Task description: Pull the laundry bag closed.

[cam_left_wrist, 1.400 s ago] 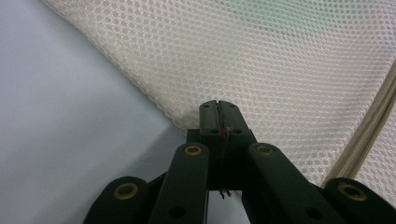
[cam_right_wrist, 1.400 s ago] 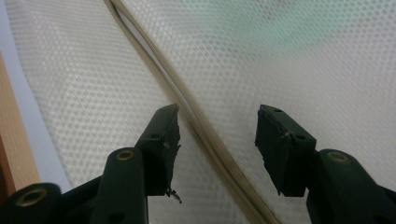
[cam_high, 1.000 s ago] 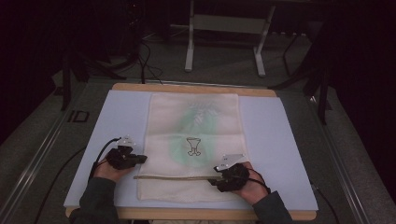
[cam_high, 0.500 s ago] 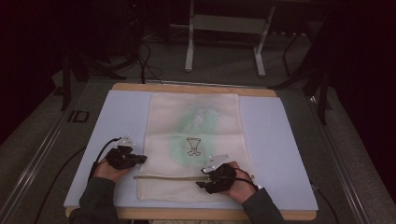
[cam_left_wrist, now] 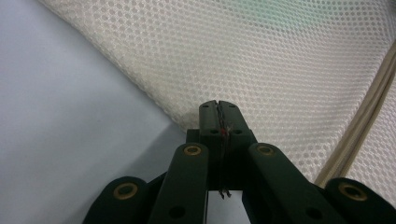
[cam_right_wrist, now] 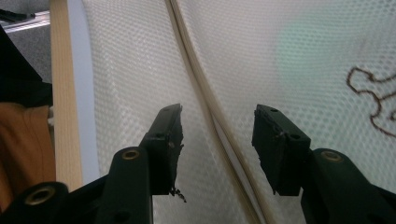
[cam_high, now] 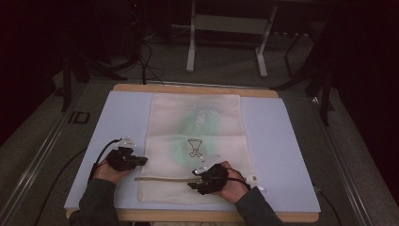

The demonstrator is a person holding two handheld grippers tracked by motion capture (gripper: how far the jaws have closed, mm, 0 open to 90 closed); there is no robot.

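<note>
Mesh netting of a cream laundry bag [cam_high: 195, 146] lies flat on the pale blue table mat [cam_high: 277, 141], its long side running away from the person, a green shape showing through it and a small brown drawing [cam_high: 194, 147] near its middle. From the high view the whole layout is plain: the left gripper [cam_high: 141, 160] sits at the bag's left edge, the right gripper [cam_high: 195, 178] lies on the bag over the zipper [cam_high: 162, 179] that crosses its near end, and the two are well apart. The left gripper view gives what that height hides: its jaws are pressed together with the tips at the bag's edge [cam_left_wrist: 177, 122], and a thin sliver seems pinched between them, though whether it is the mesh cannot be told for sure. The right gripper view shows the zipper [cam_right_wrist: 201, 88] as a cream band running up between its two jaws, which stand wide apart and clear of it; they have just been closing a little, nothing pressed yet. That view also shows the wooden table edge [cam_right_wrist: 63, 93] beyond the mat. Both forearms come in from the near side, each hand wrapped over its gripper, the left pointing rightward at the bag, the right angled leftward along the zipper.
</note>
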